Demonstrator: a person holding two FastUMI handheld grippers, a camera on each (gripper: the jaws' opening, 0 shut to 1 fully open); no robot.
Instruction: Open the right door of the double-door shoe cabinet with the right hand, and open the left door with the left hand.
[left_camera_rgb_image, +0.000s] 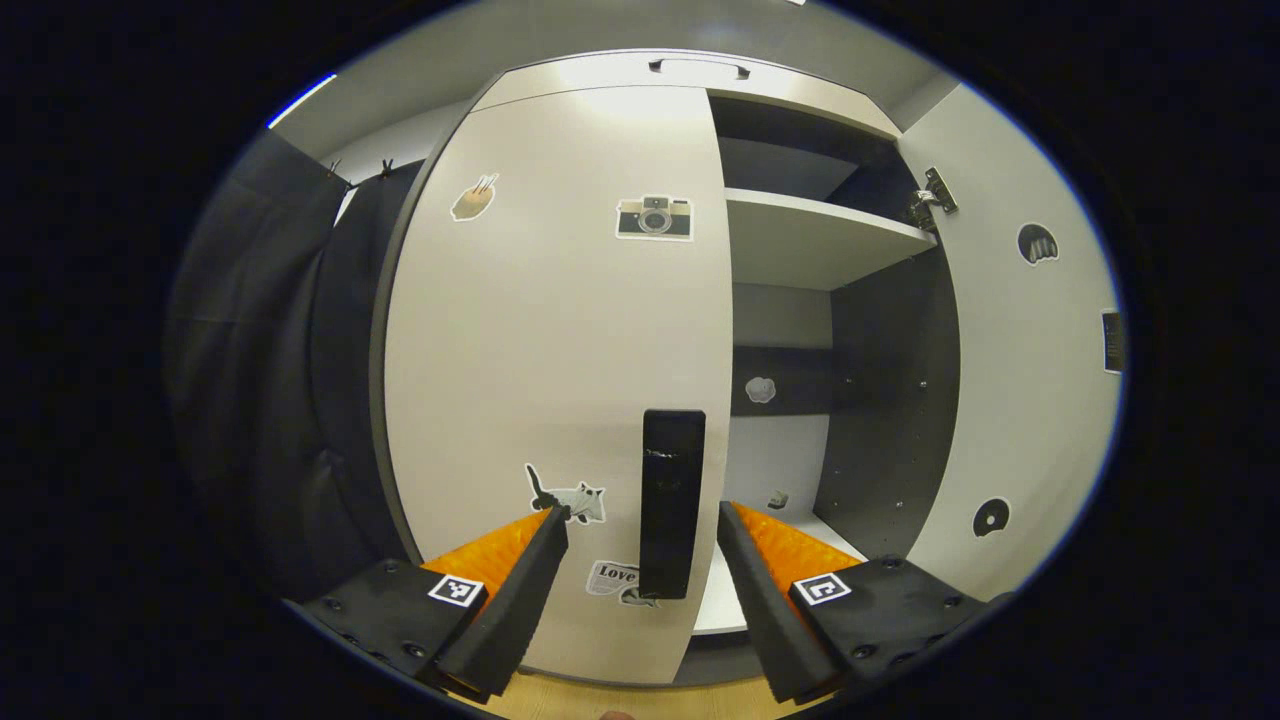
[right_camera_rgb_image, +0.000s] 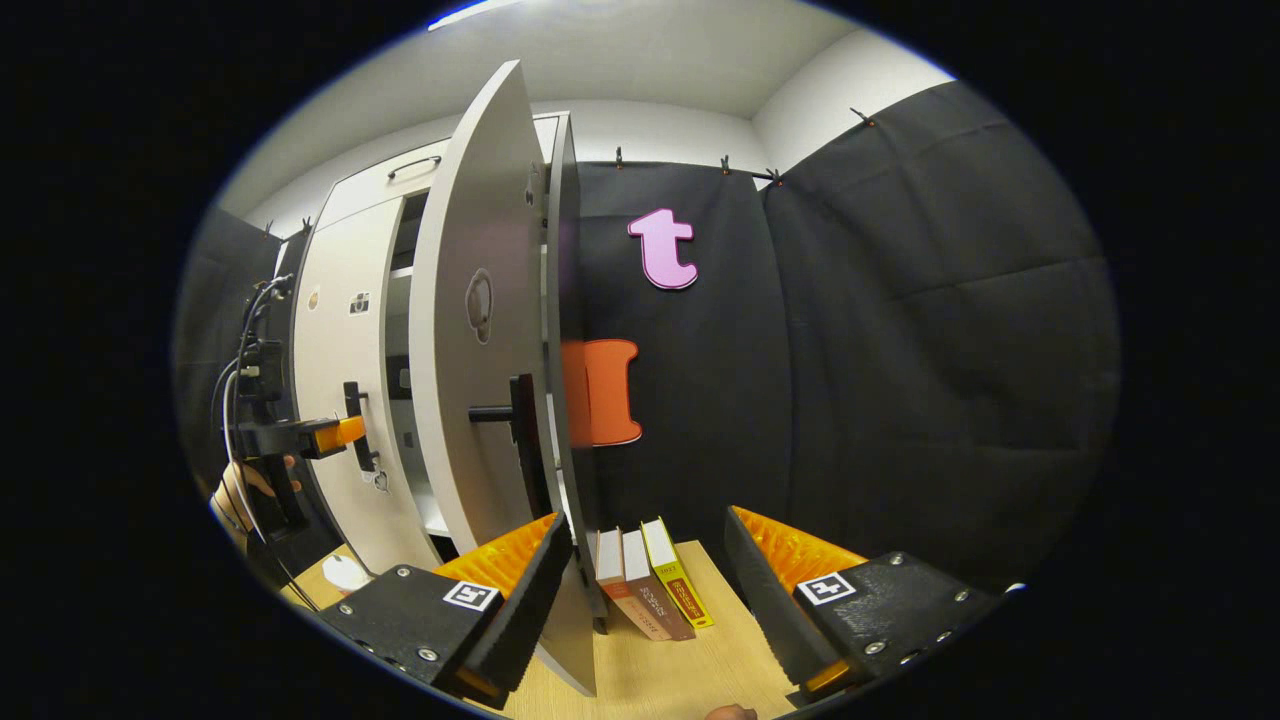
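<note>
Cabinet (left_camera_rgb_image: 600, 75): pale, double-door, with a dark handle on its top panel, seen straight ahead in the left gripper view.

Left door (left_camera_rgb_image: 560, 350): closed, flat against the cabinet front. Stickers are borne on it, among them a camera sticker (left_camera_rgb_image: 654, 217) near the top. A black vertical handle (left_camera_rgb_image: 671, 517) is mounted near its inner edge.

Left gripper (left_camera_rgb_image: 640, 590): fingers are spread apart, one on each side of the left door's handle. The handle is seen between them, but whether it is touched cannot be told. In the right gripper view this gripper (right_camera_rgb_image: 335, 433) is seen farther off, held by a hand (right_camera_rgb_image: 245, 490) and set level with the left door's handle (right_camera_rgb_image: 354, 425).

Right door (left_camera_rgb_image: 1020, 340): swung wide open. Its inner face is shown in the left gripper view, with a hinge (left_camera_rgb_image: 932, 195) near the top. In the right gripper view it (right_camera_rgb_image: 480, 330) is seen nearly edge-on, its black handle (right_camera_rgb_image: 520, 420) projecting from the outer face.

Interior: a pale shelf (left_camera_rgb_image: 815, 235) and dark side panel are exposed behind the open door.

Right gripper (right_camera_rgb_image: 645, 590): fingers are parted and nothing is held. The open door's lower edge is seen just beside its left finger.

Books (right_camera_rgb_image: 650, 590): three, leaning on the wooden table (right_camera_rgb_image: 690, 680) by the cabinet's side, seen between the right gripper's fingers.
</note>
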